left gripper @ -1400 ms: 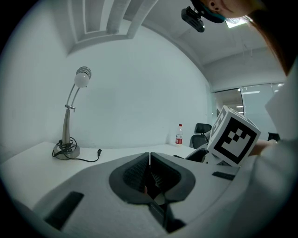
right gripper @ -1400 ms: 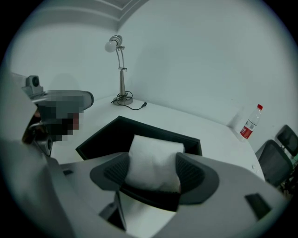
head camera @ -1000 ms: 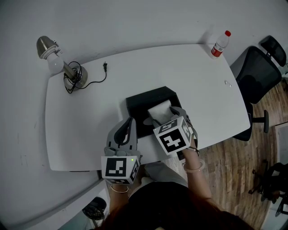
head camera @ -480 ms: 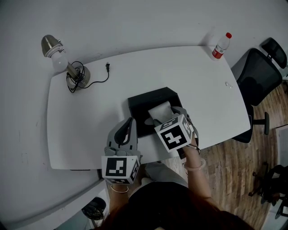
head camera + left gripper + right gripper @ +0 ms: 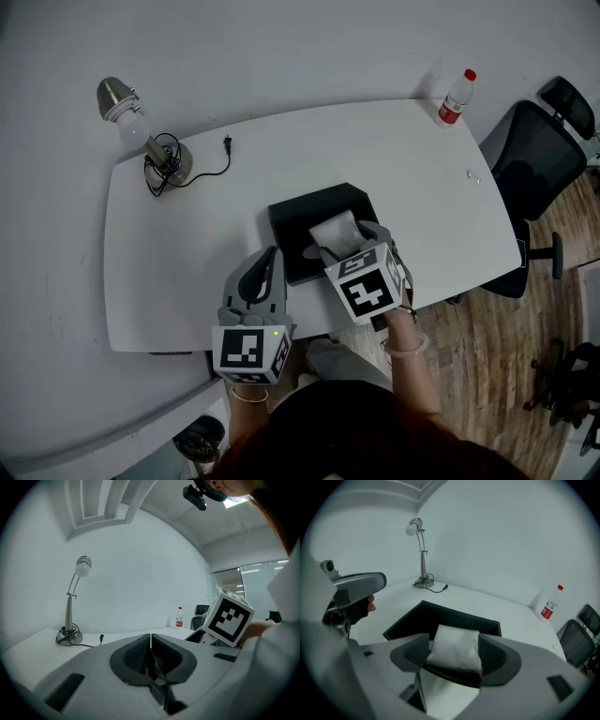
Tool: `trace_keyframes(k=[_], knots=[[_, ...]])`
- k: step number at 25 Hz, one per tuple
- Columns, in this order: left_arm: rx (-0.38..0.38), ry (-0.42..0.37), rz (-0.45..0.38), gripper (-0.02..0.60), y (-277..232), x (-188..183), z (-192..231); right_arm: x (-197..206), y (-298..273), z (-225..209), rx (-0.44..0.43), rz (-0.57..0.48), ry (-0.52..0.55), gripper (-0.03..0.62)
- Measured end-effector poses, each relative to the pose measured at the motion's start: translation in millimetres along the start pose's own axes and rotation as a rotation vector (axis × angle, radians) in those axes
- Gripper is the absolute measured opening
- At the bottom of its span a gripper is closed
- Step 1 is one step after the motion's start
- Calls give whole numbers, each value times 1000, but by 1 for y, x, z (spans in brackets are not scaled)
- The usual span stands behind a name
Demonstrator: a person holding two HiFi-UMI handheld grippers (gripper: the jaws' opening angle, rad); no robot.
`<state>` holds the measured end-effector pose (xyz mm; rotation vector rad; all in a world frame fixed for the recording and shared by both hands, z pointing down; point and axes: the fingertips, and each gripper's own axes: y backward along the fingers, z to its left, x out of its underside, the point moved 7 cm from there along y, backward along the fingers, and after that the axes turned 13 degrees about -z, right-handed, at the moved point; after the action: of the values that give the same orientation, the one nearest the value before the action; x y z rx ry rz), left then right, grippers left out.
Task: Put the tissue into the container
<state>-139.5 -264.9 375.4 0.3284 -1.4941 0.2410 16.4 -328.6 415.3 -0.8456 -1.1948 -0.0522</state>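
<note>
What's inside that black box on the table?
A white tissue pack, held by the right gripper, shows in the black box. The pack and gripper cover the floor beneath, so anything there is hidden.

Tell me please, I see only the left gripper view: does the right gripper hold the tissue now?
Observer: Yes. In the right gripper view, the right gripper has its jaws closed on the white tissue, one jaw on each side.
Operator: Where is it relative to the container?
Observer: The head view shows it over the near right part of the black container, not yet released.
</note>
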Motion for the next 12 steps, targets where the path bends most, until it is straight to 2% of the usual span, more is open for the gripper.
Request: trace_keyframes(k=[12], knots=[[-4, -14, -38, 29, 24, -17, -7, -3, 34, 12, 35, -125, 15, 323]])
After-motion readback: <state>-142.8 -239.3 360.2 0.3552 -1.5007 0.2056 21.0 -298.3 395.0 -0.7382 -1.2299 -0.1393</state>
